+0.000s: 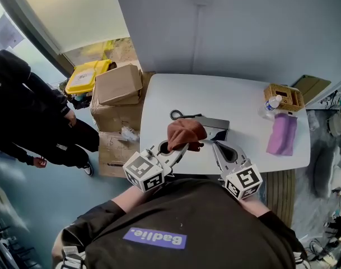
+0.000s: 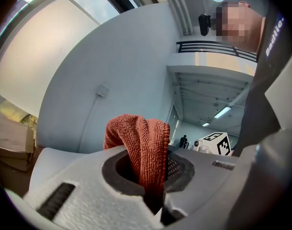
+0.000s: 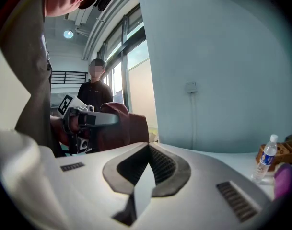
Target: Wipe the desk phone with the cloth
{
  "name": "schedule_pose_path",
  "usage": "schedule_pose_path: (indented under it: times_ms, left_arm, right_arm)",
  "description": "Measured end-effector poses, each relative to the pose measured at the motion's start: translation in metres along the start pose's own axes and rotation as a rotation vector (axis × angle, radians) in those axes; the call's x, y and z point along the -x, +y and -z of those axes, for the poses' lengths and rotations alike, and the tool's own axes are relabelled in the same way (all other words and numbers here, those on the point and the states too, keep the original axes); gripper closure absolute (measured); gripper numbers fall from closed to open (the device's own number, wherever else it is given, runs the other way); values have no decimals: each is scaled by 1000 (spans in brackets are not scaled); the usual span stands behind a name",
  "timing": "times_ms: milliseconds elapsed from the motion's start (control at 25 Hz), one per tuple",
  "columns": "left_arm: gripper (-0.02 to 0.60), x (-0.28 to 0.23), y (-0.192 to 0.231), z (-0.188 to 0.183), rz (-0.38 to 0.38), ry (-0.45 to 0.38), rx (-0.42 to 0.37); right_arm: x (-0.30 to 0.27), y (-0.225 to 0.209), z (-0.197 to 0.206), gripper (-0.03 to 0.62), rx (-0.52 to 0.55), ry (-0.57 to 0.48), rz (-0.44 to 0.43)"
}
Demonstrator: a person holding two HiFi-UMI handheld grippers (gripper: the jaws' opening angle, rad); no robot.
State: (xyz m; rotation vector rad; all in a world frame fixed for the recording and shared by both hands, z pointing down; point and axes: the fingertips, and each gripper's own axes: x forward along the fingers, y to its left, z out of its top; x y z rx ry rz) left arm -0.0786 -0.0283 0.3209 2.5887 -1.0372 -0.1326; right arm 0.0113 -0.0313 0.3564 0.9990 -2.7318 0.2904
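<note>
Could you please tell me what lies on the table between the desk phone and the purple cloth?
Nothing: in the head view, the white tabletop is bare between the grey desk phone and the purple folded cloth.

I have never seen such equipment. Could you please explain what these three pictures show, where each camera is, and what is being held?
A person holds a two-jaw gripper in each hand; there is no robot. The head view looks down from the person's head; the other two cameras ride on the grippers. On the white table are a desk phone, a purple cloth, a water bottle and a brown box. The left gripper is shut on a reddish-brown cloth. The right gripper is shut and empty.
</note>
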Motion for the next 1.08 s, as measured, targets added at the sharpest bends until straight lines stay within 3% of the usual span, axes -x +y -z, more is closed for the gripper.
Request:
schedule_pose_path:
  times_ms: [1080]
  left_arm:
    - [549,-3,-9,-3,12,-24,6]
  right_arm:
    - [7,1,-1,568,13,9,-6]
